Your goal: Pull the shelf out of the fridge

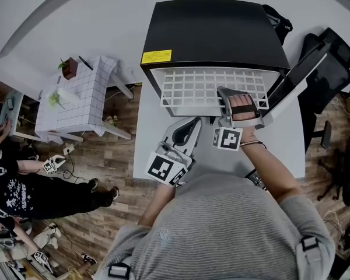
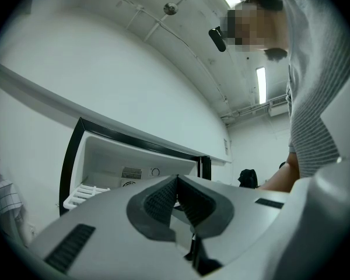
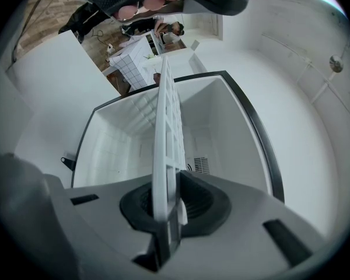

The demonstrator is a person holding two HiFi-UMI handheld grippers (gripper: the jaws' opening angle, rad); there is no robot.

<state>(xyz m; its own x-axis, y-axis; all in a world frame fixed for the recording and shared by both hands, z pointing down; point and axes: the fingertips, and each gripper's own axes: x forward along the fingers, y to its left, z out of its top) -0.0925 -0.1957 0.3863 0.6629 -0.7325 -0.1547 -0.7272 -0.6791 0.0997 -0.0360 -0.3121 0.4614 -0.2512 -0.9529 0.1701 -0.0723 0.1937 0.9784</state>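
Note:
A black mini fridge [image 1: 216, 31] stands open on a white table [image 1: 283, 150]. Its white wire shelf [image 1: 204, 89] sticks out of the front, partly drawn toward me. My right gripper [image 1: 226, 93] is shut on the shelf's front edge, right of its middle. In the right gripper view the shelf [image 3: 165, 127] runs edge-on between the pads of the right gripper [image 3: 168, 206] into the white fridge interior [image 3: 116, 139]. My left gripper [image 1: 191, 124] hovers just below the shelf's front, shut with nothing in it. In the left gripper view, the left gripper [image 2: 176, 196] points at the fridge [image 2: 134, 156].
The fridge door [image 1: 294, 80] hangs open to the right. A black office chair [image 1: 332, 57] stands beyond it. At left are a small tiled table [image 1: 76, 98] with plants and a person [image 1: 41, 194] on the wooden floor.

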